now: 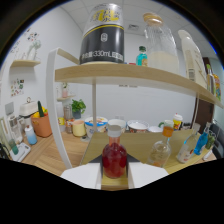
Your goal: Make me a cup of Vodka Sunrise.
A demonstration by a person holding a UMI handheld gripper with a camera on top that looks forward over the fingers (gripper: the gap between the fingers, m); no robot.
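Red flask (pixel 114 161): a round glass bottle with a fat belly and a thin neck. It is see-through and full of red liquid. It stands on the wooden table, right between the 2 fingers.
Paper cup (pixel 116 127): a small white cup shape sits upside down on the neck of the red flask, like a cap.
Gripper (pixel 114 176): its 2 fingers are white, flat and smooth. One is on each side of the red flask, very close to the glass. I cannot tell if they press on it.
Clear flask (pixel 159 153): another round glass bottle, near the red one on the right. It looks almost empty and has an orange top.
Table (pixel 142 140): light wood, flat and smooth.
Shelf (pixel 125 76): a wooden board on white legs, high above the table.
Black can (pixel 103 36): a tall shiny can on the shelf, black with white words and "330mL".
Glass jar (pixel 161 42): a big clear jar with a wooden lid, also on the shelf. It holds something pale at the bottom.
Blue bottle (pixel 202 141): stands far to the right on the table.
Bowls (pixel 95 124): round bowls stand behind the red flask, at the back of the table.
Orange pot (pixel 41 123): a plant pot on the left side, well apart from the flasks.
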